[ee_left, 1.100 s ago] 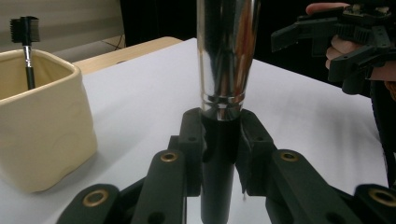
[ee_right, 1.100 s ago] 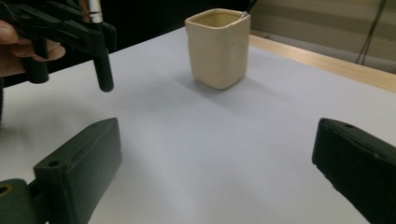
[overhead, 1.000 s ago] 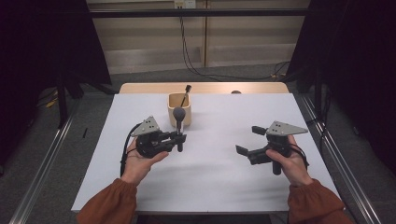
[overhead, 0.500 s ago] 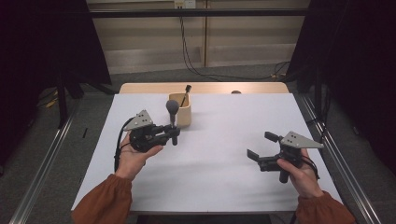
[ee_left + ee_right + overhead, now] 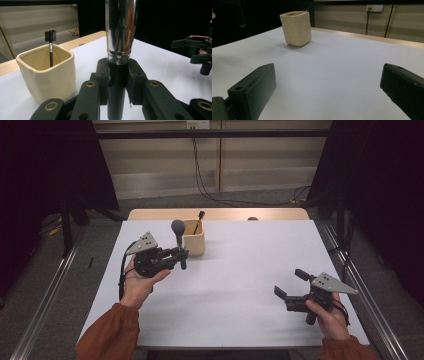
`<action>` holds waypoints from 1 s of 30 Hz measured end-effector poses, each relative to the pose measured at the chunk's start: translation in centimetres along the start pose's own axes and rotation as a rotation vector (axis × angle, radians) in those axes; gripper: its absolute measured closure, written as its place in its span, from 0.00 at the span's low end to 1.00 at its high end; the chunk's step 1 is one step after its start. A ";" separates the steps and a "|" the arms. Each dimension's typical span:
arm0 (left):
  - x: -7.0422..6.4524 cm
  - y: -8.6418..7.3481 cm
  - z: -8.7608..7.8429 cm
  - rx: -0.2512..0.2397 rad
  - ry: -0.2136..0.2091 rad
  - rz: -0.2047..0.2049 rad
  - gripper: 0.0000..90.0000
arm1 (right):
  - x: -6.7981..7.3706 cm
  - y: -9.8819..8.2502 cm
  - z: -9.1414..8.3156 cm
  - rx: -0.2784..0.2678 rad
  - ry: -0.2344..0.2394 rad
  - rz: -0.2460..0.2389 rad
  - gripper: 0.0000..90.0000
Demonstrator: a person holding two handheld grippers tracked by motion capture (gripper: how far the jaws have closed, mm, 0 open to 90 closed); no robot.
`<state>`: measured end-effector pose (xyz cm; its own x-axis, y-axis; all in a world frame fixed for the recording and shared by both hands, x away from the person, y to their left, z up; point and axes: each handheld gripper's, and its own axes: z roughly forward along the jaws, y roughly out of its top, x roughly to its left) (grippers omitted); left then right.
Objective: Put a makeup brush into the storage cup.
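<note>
Left gripper (image 5: 181, 257), left of centre in the high view, has its fingers (image 5: 136, 80) clamped on a makeup brush (image 5: 178, 236), held upright: dark bristle head on top, chrome ferrule (image 5: 120, 27), black handle pinched low between the pads. The brush sits just left of the cream ceramic cup (image 5: 193, 236) at the upper centre of the white counter (image 5: 240, 285), not over it yet. The cup already holds a small brow comb brush (image 5: 50, 42) leaning in its far corner.

Right gripper (image 5: 290, 289), lower right of the high view, fingers (image 5: 252, 87) spread wide, nothing between them, hovering low over bare counter, well apart from the cup.

Step in hand, as I read it: drop the brush into the cup. To do it well: lift until the handle tip clears the rim, shift toward the cup opening, keep the brush vertical, aim for the free side away from the comb brush. Lower until the handle is well inside, then release. The grip is low on the handle, so the fingers may knock the rim; let go early rather than push. The cup looks light and could tip or slide. The right gripper could steady it.
</note>
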<state>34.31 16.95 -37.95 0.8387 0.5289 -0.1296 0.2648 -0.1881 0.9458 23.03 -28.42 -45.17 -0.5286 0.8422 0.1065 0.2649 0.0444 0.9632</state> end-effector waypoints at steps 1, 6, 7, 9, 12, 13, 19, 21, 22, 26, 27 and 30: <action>0.1 0.1 0.0 0.003 0.002 0.005 0.83 | 0.0 -0.1 -0.1 -0.008 -0.005 0.000 0.00; 0.4 0.5 -0.1 -0.011 0.007 -0.002 0.83 | 0.0 -0.9 -0.9 -0.039 -0.025 0.007 0.00; 0.5 0.7 -0.1 -0.013 0.014 -0.003 0.83 | 0.0 -1.1 -1.1 -0.038 -0.022 0.000 0.00; 0.7 0.9 -0.1 -0.018 0.012 -0.003 0.83 | 0.1 -1.1 -1.4 -0.040 -0.021 0.000 0.00; 1.0 1.3 -0.1 -0.020 0.020 -0.008 0.83 | 0.0 -1.1 -1.7 -0.052 -0.021 -0.009 0.00; 1.2 1.5 0.0 -0.024 0.020 -0.012 0.83 | -0.1 -1.1 -1.7 -0.053 -0.024 -0.020 0.00; 1.7 2.4 0.7 -0.032 0.042 -0.014 0.83 | 0.2 -1.2 -1.4 -0.037 -0.002 -0.023 0.00; 1.9 2.6 0.8 -0.038 0.048 -0.016 0.83 | 0.3 -1.2 -1.4 -0.033 -0.001 -0.028 0.00; 2.0 2.8 0.9 -0.044 0.053 -0.021 0.83 | 0.3 -1.2 -1.4 -0.033 -0.001 -0.027 0.00; 2.5 3.2 1.2 -0.045 0.066 -0.029 0.83 | 0.1 -1.3 -1.4 -0.027 -0.010 -0.020 0.00; 2.7 3.2 1.3 -0.043 0.067 -0.031 0.83 | 0.0 -1.3 -1.4 -0.029 -0.010 -0.018 0.00; 3.1 3.6 1.5 -0.044 0.073 -0.031 0.83 | 0.0 -1.3 -1.4 -0.032 -0.015 -0.012 0.00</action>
<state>38.57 16.62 -35.39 0.7931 0.5931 -0.1386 0.2676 -0.1349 0.9541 21.52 -29.20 -46.09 -0.5190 0.8498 0.0917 0.2330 0.0374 0.9718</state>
